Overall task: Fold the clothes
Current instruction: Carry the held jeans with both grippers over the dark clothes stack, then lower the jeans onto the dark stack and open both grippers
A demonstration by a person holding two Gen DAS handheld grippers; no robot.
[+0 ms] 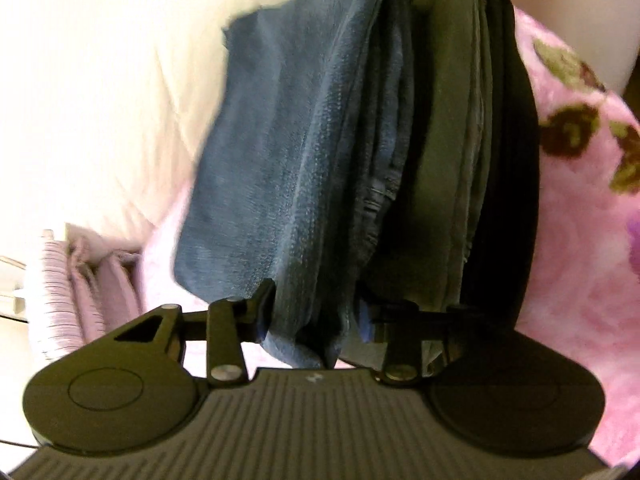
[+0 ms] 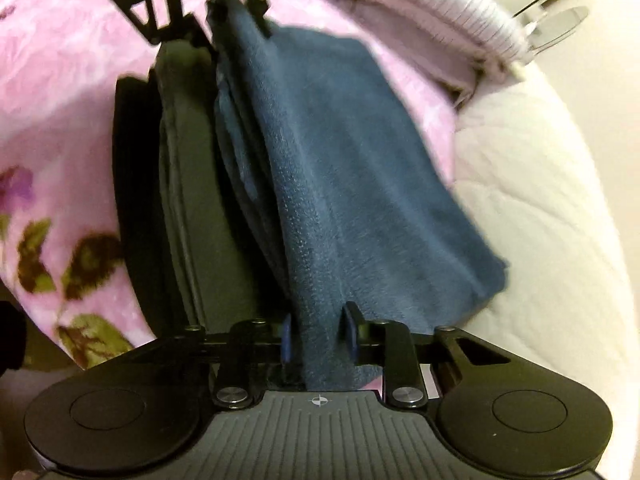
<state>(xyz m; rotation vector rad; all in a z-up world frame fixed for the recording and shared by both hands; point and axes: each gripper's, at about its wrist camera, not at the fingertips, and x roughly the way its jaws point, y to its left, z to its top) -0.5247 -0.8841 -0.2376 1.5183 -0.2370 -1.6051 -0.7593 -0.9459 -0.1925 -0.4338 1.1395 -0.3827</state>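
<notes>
Two grippers hold one blue garment [image 1: 280,168] stretched between them, each gripping an opposite end. Nearest in the left wrist view, the left gripper [image 1: 316,316] has its jaws clenched on a bunched end of the blue cloth, which fills the gap between the fingers. From there the cloth runs away from the camera, folded along its length, with a wide flap hanging to the left and tighter pleats to the right. Just beside the pleats, on the right, stands a stack of dark folded clothes [image 1: 460,140], olive-grey and black layers seen edge-on. Under and around everything lies a pink floral blanket [image 1: 580,184]. To the left is a cream quilt [image 1: 100,80], and near the lower left a striped lilac garment [image 1: 68,280].

In the right wrist view, the right gripper [image 2: 318,340] is closest, its jaws grasping the other end of the blue garment [image 2: 340,168], blue pads pressed to either side. The cloth rises toward the far left gripper [image 2: 240,12] at the top. The dark stack [image 2: 172,184] sits to the left of it, on the pink blanket [image 2: 60,100]. The cream quilt [image 2: 540,200] lies to the right, with the striped lilac garment [image 2: 420,4] beyond.
</notes>
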